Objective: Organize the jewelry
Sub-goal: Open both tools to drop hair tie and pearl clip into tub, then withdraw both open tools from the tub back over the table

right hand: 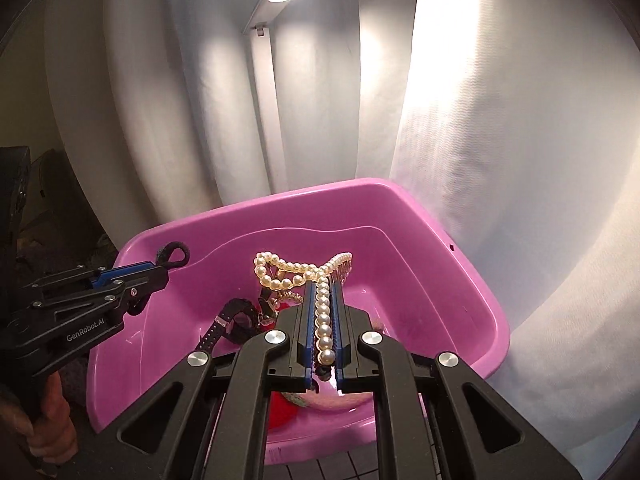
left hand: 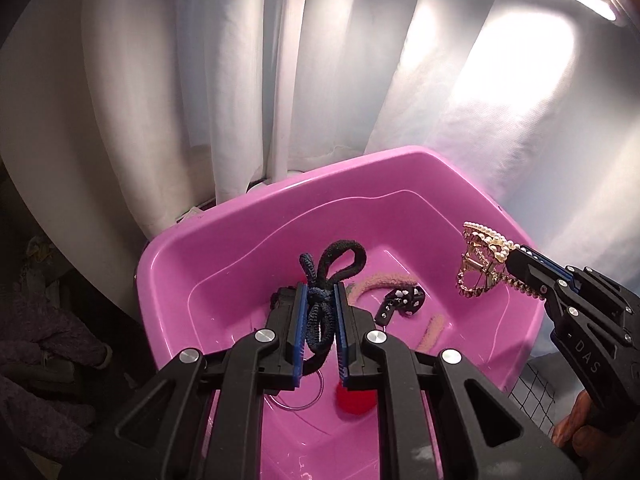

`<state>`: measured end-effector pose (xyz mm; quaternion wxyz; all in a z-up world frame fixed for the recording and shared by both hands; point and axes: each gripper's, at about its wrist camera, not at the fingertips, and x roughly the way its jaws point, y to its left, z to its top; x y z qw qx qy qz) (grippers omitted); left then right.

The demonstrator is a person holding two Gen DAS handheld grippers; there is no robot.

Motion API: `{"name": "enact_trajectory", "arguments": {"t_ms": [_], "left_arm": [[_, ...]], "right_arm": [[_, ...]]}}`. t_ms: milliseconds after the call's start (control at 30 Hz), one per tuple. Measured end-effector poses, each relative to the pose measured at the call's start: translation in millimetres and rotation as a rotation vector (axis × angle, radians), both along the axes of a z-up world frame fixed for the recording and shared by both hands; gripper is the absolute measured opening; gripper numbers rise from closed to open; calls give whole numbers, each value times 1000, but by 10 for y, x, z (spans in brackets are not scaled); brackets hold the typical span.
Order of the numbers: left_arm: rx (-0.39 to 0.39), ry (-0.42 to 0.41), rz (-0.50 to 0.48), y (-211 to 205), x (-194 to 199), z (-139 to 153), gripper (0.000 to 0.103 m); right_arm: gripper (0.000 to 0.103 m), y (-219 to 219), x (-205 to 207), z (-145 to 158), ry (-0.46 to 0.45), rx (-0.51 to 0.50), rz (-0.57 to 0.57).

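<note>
A pink plastic tub (left hand: 224,248) fills both views (right hand: 460,280). My left gripper (left hand: 320,288) is shut on a bunch of dark hair ties (left hand: 320,308), navy and black, held above the tub; it also shows at the left of the right wrist view (right hand: 160,270). My right gripper (right hand: 323,286) is shut on a pearl-and-gold hair clip (right hand: 296,268), held above the tub; in the left wrist view it (left hand: 510,256) holds the clip (left hand: 484,264) over the tub's right side.
In the tub lie a black studded strap (left hand: 400,300), a pink fuzzy band (left hand: 384,282), a clear ring (left hand: 300,396) and a red pompom (left hand: 354,398). White curtains (left hand: 320,60) hang behind. A gridded surface (left hand: 536,392) lies right of the tub.
</note>
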<state>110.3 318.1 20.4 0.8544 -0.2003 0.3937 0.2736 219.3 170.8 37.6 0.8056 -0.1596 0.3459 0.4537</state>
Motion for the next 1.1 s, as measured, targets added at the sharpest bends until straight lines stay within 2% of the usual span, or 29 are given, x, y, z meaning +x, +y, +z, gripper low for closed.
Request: {"name": "enact_trajectory", "arguments": {"t_ms": [267, 533, 567, 600, 633, 667, 700, 733, 767, 900, 1000, 1100], "left_arm": [[-90, 129, 37, 210, 106, -307, 13], [-139, 203, 42, 323, 164, -470, 15], [-138, 210, 42, 325, 165, -476, 18], [-135, 215, 42, 329, 164, -479, 27], [-130, 214, 41, 326, 160, -472, 38], [-127, 207, 26, 306, 168, -451, 41], [-106, 214, 23, 280, 174, -433, 51], [-81, 222, 32, 259, 171, -414, 78], [-68, 216, 43, 252, 157, -390, 88], [-50, 191, 56, 261, 98, -322, 90], [-48, 185, 59, 270, 63, -302, 90], [-42, 167, 54, 274, 5, -254, 90]], "right_arm": [[8, 335, 215, -343, 99, -152, 1], [8, 465, 270, -506, 155, -214, -11], [8, 470, 273, -509, 161, -209, -12], [11, 461, 287, -499, 169, -203, -15], [23, 462, 290, -491, 172, -201, -16], [30, 465, 289, -481, 163, -201, -19], [39, 457, 267, -462, 146, -203, -22], [39, 456, 250, -448, 135, -207, -21], [39, 457, 237, -442, 127, -212, -21], [40, 426, 207, -443, 131, -215, -28], [45, 410, 147, -429, 127, -206, -34], [55, 370, 105, -381, 117, -177, -36]]}}
